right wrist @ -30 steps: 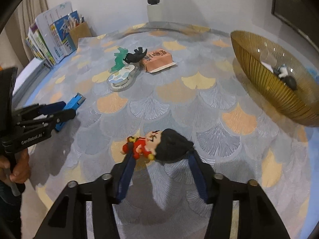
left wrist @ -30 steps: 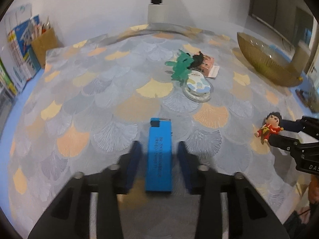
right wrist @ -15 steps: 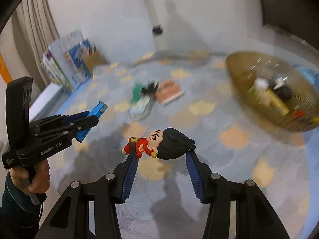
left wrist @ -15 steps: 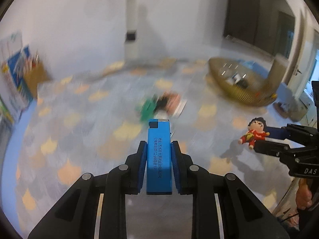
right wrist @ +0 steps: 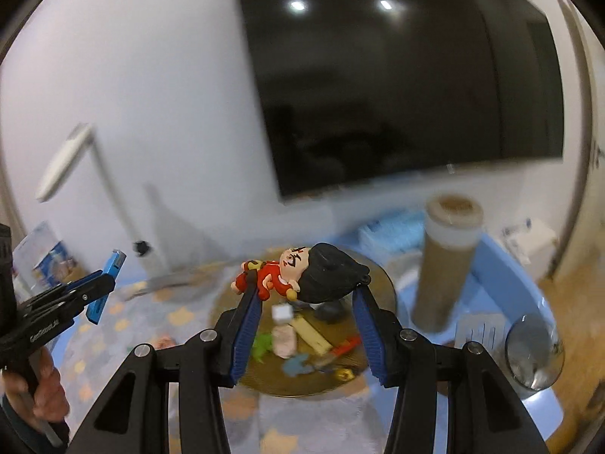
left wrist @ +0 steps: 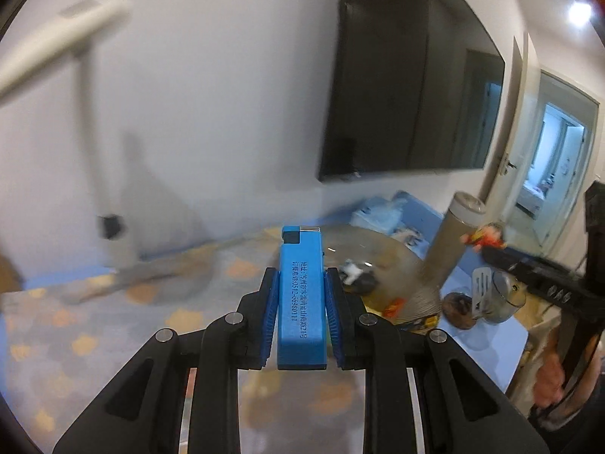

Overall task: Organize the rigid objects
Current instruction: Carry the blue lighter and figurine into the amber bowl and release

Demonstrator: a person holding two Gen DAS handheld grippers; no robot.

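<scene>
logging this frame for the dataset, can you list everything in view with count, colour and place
blue lighter: 1, blue, clamped upright in the left gripper
figurine: 1, red outfit, black hair, lying sideways across the right gripper's fingers
bowl: 1, gold, on the table below the figurine, holding mixed small items
cylinder: 1, brown with pale top, standing right of the bowl
glass cup: 1, clear, far right
tablecloth: 1, grey with orange scale pattern
tv screen: 1, black, on the wall
lamp: 1, white, at left, blurred
left gripper: 1, black, blue pads
right gripper: 1, black, blue pads
</scene>
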